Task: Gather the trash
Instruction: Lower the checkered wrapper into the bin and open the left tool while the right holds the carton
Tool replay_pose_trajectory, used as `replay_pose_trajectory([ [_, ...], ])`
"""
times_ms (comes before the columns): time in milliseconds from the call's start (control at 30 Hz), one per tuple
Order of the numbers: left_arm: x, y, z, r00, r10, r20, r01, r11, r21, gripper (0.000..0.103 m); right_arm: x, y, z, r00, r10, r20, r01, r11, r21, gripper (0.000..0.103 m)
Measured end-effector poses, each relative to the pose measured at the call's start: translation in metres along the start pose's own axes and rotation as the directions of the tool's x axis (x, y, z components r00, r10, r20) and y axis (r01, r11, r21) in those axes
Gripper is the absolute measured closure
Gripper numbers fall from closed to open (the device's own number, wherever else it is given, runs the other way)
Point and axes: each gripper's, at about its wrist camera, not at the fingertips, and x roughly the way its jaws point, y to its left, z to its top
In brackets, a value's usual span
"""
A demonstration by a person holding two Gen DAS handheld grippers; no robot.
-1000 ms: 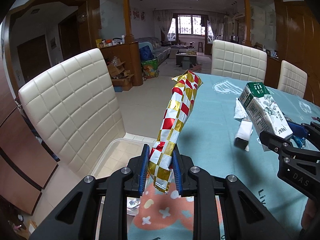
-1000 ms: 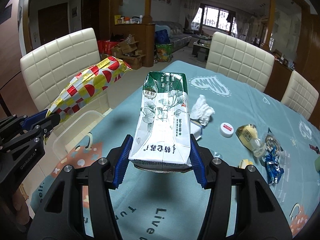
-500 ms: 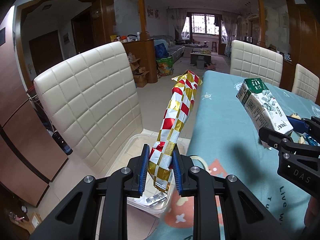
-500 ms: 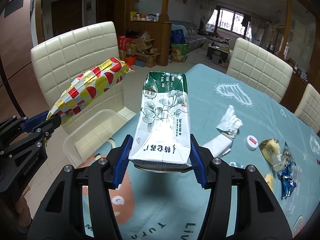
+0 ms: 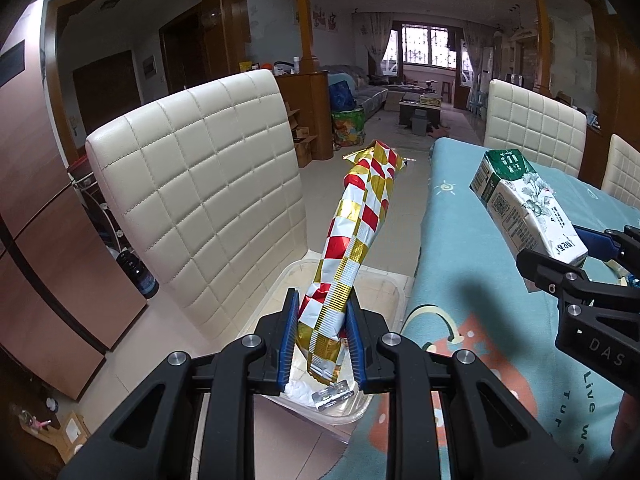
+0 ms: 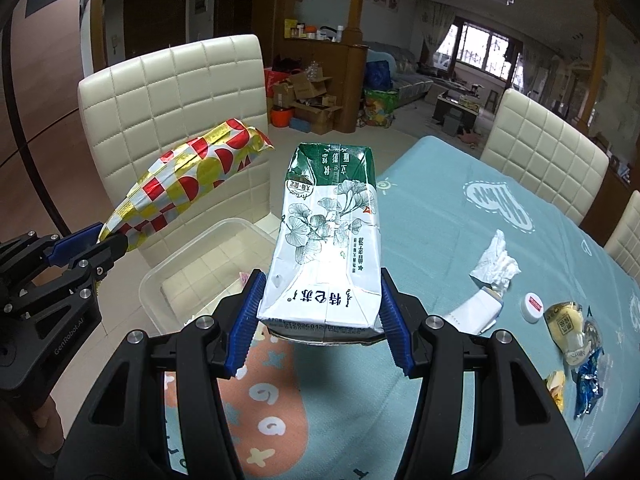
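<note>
My left gripper [image 5: 322, 336] is shut on a long red, gold and white checked snack wrapper [image 5: 356, 224], held over a clear plastic bin [image 5: 384, 280] that stands on the cream chair seat beside the table. The wrapper also shows in the right wrist view [image 6: 188, 184], as does the bin [image 6: 168, 280]. My right gripper [image 6: 320, 320] is shut on a white and green milk carton [image 6: 328, 240], held above the table's left edge; the carton shows in the left wrist view [image 5: 524, 208]. Some trash lies in the bin [image 5: 334, 394].
On the teal tablecloth [image 6: 440, 220] lie a crumpled tissue [image 6: 496, 260], a white tube [image 6: 476, 308], a white cap [image 6: 532, 306], a yellow packet [image 6: 568, 324] and a blue wrapper [image 6: 588, 384]. A cream quilted chair back [image 5: 200, 192] stands behind the bin.
Both grippers have moved left, from over the table towards its edge. The wrapper now hangs over the bin, and the carton is nearer the bin.
</note>
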Motion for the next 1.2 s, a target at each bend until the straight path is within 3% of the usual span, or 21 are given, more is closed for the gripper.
replay_pose_trajectory([
  [400,0.006,-0.004,0.002,1.0,0.018,0.006,-0.018,1.0,0.003,0.077,0.015,-0.003,0.0,1.0,0.016,-0.019,-0.016,1.0,0.008,0.046],
  [433,0.009,-0.003,0.002,1.0,0.019,-0.003,-0.019,1.0,-0.001,0.067,0.016,-0.004,-0.001,1.0,0.016,-0.024,-0.015,1.0,0.013,0.046],
  [467,0.011,-0.003,0.002,1.0,0.018,-0.009,-0.018,1.0,-0.004,0.05,0.018,-0.006,-0.002,0.999,0.017,-0.03,-0.016,1.0,0.017,0.046],
  [533,0.014,-0.001,0.002,1.0,0.022,-0.011,-0.022,1.0,-0.019,0.029,0.02,-0.009,-0.003,0.999,0.017,-0.037,-0.016,1.0,0.026,0.046],
  [567,0.014,0.001,0.002,1.0,0.011,-0.012,-0.011,1.0,-0.028,0.027,0.02,-0.009,-0.003,0.999,0.017,-0.039,-0.016,0.999,0.028,0.046],
  [1200,0.01,0.024,-0.004,0.999,0.038,-0.023,-0.039,0.997,-0.069,0.027,0.023,0.013,0.002,0.998,0.044,-0.046,-0.045,0.999,-0.026,0.046],
])
